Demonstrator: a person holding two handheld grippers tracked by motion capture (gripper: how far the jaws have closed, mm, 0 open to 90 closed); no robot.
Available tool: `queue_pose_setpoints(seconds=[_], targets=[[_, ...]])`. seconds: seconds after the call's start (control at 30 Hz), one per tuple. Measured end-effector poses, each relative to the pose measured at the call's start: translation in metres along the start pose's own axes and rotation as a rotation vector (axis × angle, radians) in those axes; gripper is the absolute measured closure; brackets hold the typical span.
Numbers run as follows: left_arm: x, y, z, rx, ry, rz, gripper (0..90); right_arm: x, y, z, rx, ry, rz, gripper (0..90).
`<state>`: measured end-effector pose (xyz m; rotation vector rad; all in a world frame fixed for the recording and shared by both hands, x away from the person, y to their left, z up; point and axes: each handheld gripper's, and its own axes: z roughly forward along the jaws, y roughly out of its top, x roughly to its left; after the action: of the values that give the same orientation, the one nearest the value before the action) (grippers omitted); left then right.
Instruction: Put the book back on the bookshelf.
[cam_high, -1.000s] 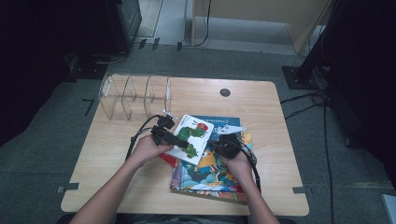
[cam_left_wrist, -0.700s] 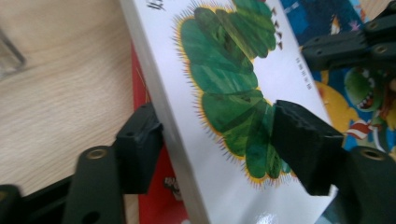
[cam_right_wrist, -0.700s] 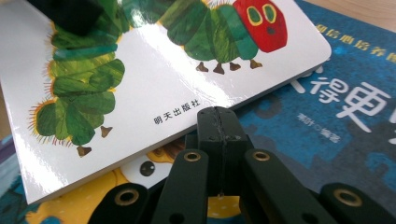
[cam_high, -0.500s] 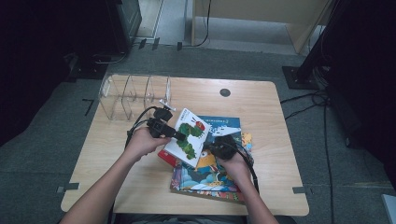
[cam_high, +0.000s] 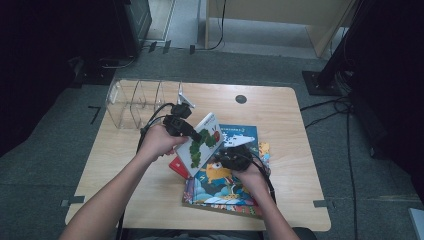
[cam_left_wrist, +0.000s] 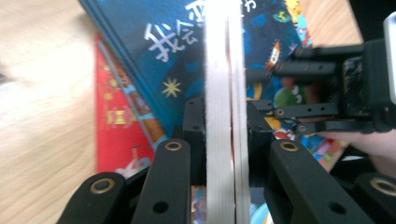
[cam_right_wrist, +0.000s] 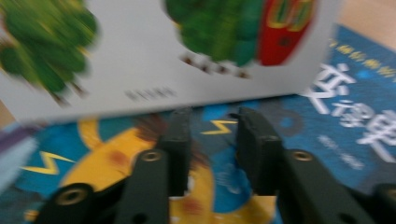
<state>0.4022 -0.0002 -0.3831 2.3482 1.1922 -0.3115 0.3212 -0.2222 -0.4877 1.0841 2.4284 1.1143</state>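
1. Right gripper (cam_high: 234, 156), near, has just been opening; its jaws stand released over the colourful book (cam_high: 225, 187), nothing between them.
2. Left gripper (cam_high: 192, 134) has just been closing and grasps the caterpillar book (cam_high: 200, 145), tilted above the stack (step: lifting).
3. Next, I judge: carry it to the far-left clear rack (cam_high: 137, 100).
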Motion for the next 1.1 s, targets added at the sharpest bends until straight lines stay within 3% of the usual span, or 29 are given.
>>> queue_pose_setpoints(seconds=[0.1,0.23,0.4,0.6,0.8,0.97,1.1], targets=[[0.002,-0.006,-0.008,-0.009,0.024,0.001,77.2,-0.003,-0.003,-0.002,-0.004,-0.053,-0.058,50.4],[0.007,-0.018,-0.022,-0.035,0.066,-0.020,77.1,-0.009,-0.003,-0.002,-0.006,-0.068,-0.045,44.4],[0.015,-0.035,-0.037,-0.061,0.095,-0.056,77.0,-0.016,-0.002,-0.001,-0.006,-0.069,-0.006,42.7],[0.026,-0.055,-0.048,-0.068,0.110,-0.103,77.0,-0.022,0.000,0.001,-0.009,-0.068,-0.004,42.3],[0.032,-0.074,-0.061,-0.079,0.136,-0.125,77.0,-0.026,0.000,0.003,-0.026,-0.068,0.002,42.2],[0.044,-0.083,-0.071,-0.106,0.162,-0.193,77.0,-0.027,0.000,0.005,-0.037,-0.071,0.003,42.4],[0.049,-0.079,-0.074,-0.128,0.201,-0.250,77.1,-0.026,0.000,0.005,-0.039,-0.074,0.004,42.7]])
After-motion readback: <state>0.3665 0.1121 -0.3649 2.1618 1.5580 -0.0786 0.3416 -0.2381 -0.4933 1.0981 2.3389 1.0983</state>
